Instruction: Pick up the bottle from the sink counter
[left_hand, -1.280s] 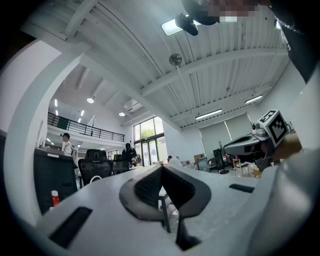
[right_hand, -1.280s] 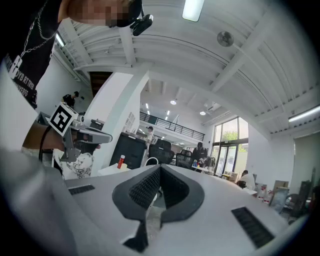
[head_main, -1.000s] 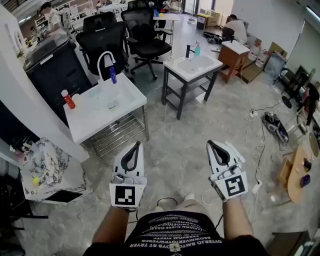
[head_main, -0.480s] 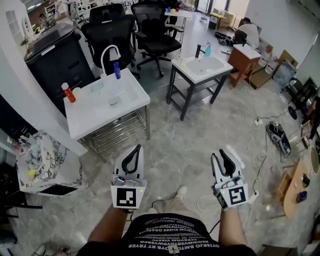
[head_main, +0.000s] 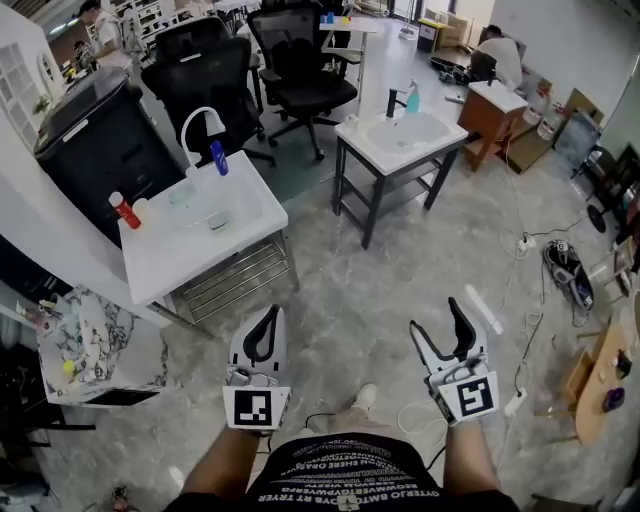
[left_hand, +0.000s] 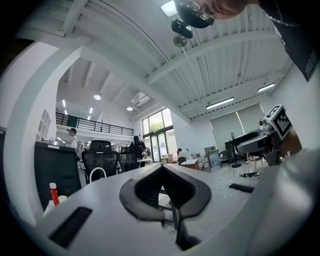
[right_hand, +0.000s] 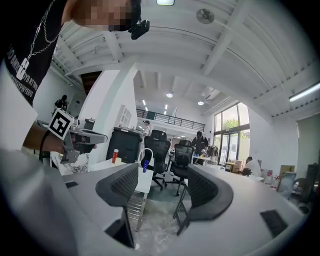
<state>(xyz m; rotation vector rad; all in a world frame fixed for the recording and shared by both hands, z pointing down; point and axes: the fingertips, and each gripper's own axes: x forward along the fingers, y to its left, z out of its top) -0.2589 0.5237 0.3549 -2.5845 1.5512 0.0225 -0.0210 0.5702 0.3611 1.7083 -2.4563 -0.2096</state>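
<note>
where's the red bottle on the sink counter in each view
Head view: the red bottle is at upper left, on the sink counter's far left corner.
Left gripper view: low at the far left.
Right gripper view: left of centre, above the left jaw.
Shared landmark: the white curved faucet, right of the bottle in every view.

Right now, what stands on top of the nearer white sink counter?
On the white sink counter: a red bottle at its left corner, and a blue bottle beside the white faucet. The small items in the basin are too small to name.
</note>
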